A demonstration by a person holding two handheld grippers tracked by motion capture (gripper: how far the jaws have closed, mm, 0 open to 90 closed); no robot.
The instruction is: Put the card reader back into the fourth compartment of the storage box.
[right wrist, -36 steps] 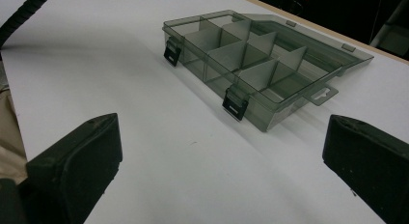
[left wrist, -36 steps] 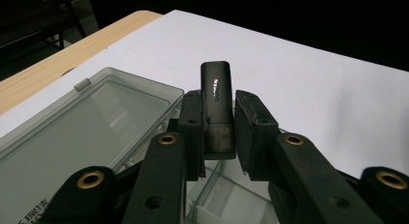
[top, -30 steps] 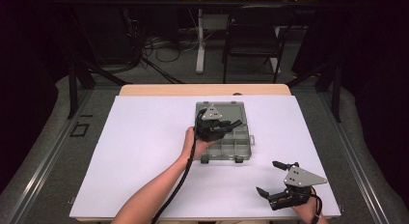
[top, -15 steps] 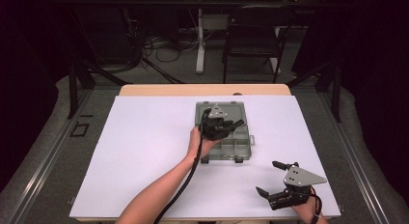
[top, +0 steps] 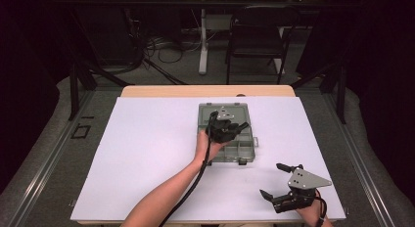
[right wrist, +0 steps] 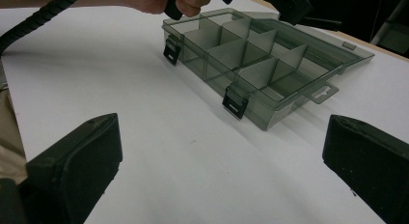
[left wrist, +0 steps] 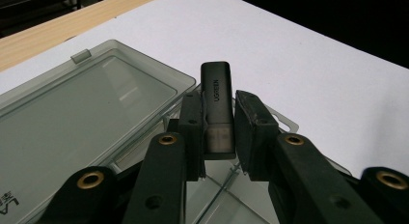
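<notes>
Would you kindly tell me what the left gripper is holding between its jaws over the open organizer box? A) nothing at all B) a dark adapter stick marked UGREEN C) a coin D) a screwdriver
B: in the left gripper view, the left gripper has its jaws closed on a dark adapter stick bearing the UGREEN lettering, above the organizer box.

Left gripper (top: 237, 126) with dark adapter (left wrist: 217, 108) shifted rightward over organizer box (top: 244, 153)
</notes>
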